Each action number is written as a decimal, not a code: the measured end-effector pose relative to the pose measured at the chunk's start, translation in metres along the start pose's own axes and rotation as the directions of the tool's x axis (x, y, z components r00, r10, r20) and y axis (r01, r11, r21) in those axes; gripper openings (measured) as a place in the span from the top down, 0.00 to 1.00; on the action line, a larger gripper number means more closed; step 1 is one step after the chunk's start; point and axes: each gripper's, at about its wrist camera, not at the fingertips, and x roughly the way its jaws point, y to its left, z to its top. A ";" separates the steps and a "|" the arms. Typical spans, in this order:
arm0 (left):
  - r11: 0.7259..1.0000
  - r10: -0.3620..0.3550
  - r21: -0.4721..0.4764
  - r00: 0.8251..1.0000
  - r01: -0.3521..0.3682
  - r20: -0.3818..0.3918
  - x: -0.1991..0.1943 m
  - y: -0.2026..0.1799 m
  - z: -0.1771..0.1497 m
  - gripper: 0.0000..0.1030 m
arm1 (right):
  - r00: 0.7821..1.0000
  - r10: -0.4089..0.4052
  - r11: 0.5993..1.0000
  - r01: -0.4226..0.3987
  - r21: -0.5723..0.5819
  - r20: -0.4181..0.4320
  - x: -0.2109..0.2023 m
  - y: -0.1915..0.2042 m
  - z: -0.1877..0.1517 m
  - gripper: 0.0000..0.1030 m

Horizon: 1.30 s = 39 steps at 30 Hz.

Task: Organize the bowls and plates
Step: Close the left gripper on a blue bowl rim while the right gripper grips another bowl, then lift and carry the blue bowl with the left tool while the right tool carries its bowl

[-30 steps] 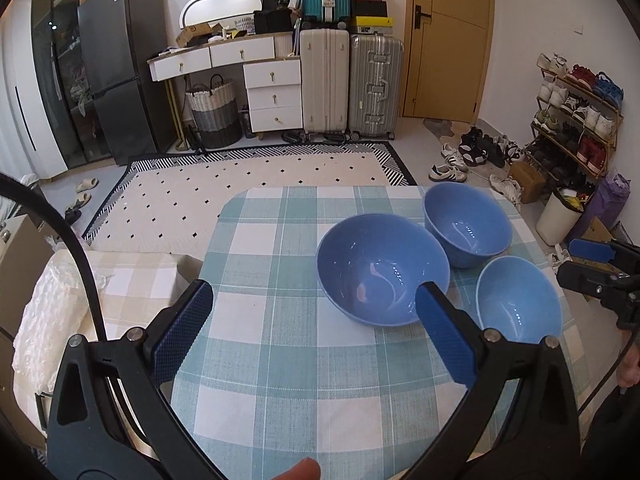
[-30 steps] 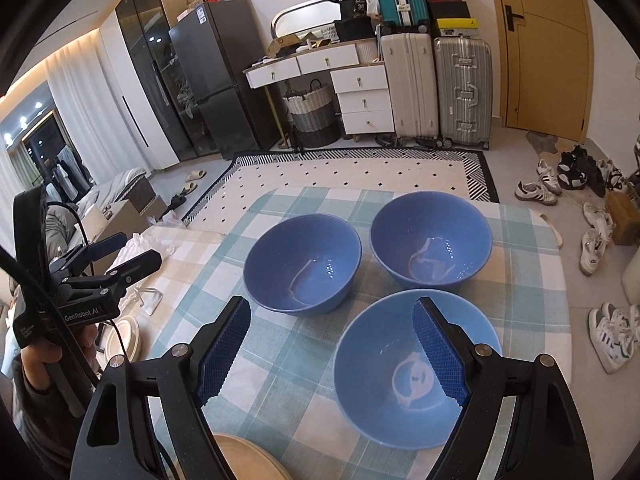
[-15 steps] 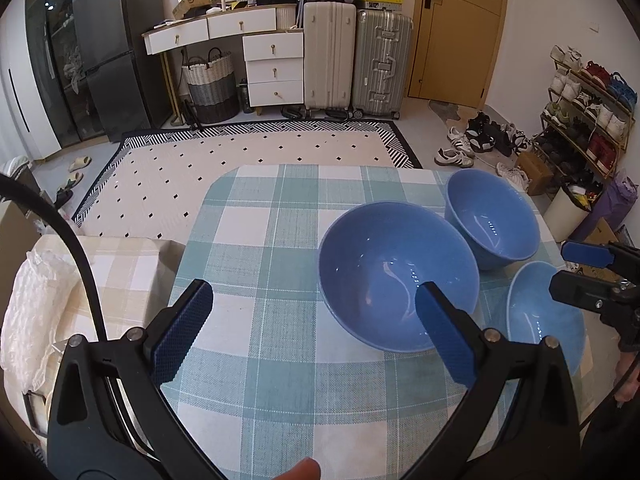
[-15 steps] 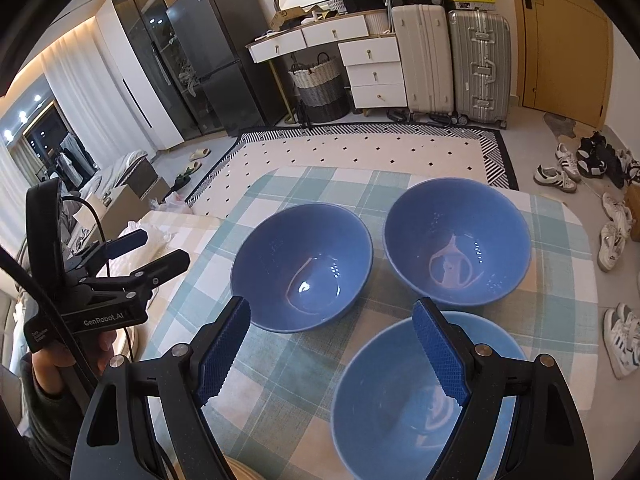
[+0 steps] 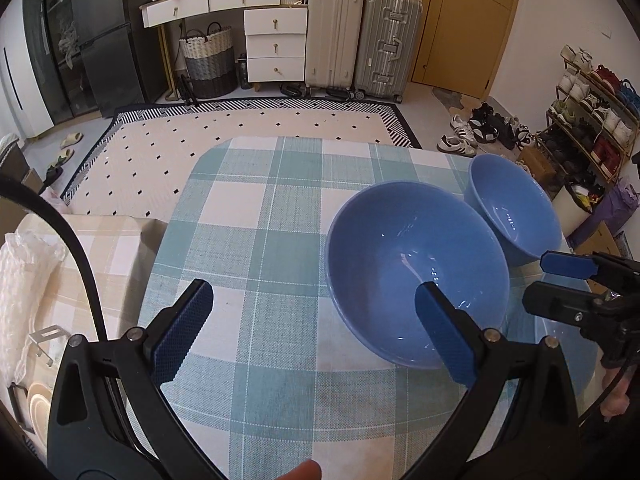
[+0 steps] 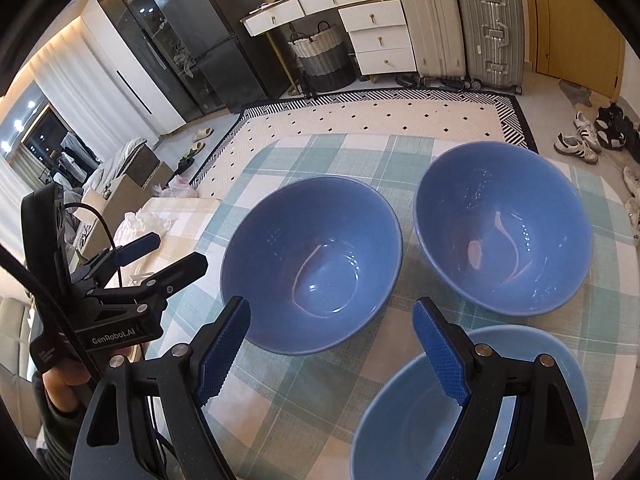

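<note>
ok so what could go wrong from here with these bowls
1. The three blue bowls sit close together; lifting the left bowl could knock the far bowl or the near bowl.
2. The smooth, curved rims may slip from the open left tool or right tool.

We hold two grippers, both angled steeply downward. Our left gripper [image 5: 312, 330] has its blue-padded jaws spread wide with nothing between them. Our right gripper [image 6: 332, 354] is likewise wide apart and empty. Our left hand [image 6: 66, 380] wraps around its gripper's handle, sleeve visible below.
</note>
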 end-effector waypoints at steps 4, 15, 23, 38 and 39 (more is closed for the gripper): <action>1.000 -0.017 -0.014 1.000 0.017 -0.013 0.014 0.002 0.001 0.03 | 1.000 0.003 1.000 -0.003 0.007 -0.019 0.013 -0.002 0.003 0.18; 0.999 -0.046 -0.015 0.996 0.045 -0.072 0.052 -0.002 -0.005 0.14 | 0.996 -0.049 0.998 0.052 0.032 -0.080 0.049 -0.014 0.010 0.19; 0.998 -0.065 -0.010 0.993 0.064 -0.103 0.070 -0.004 -0.006 0.29 | 0.993 -0.070 0.997 0.072 0.014 -0.096 0.063 -0.013 0.012 0.28; 0.997 -0.069 0.023 0.983 0.074 -0.170 0.093 -0.013 -0.013 0.77 | 0.986 -0.127 0.992 0.125 -0.030 -0.108 0.077 -0.008 0.012 0.57; 0.997 -0.066 0.030 0.983 0.072 -0.174 0.094 -0.014 -0.013 0.79 | 0.987 -0.123 0.992 0.120 -0.030 -0.108 0.077 -0.008 0.012 0.60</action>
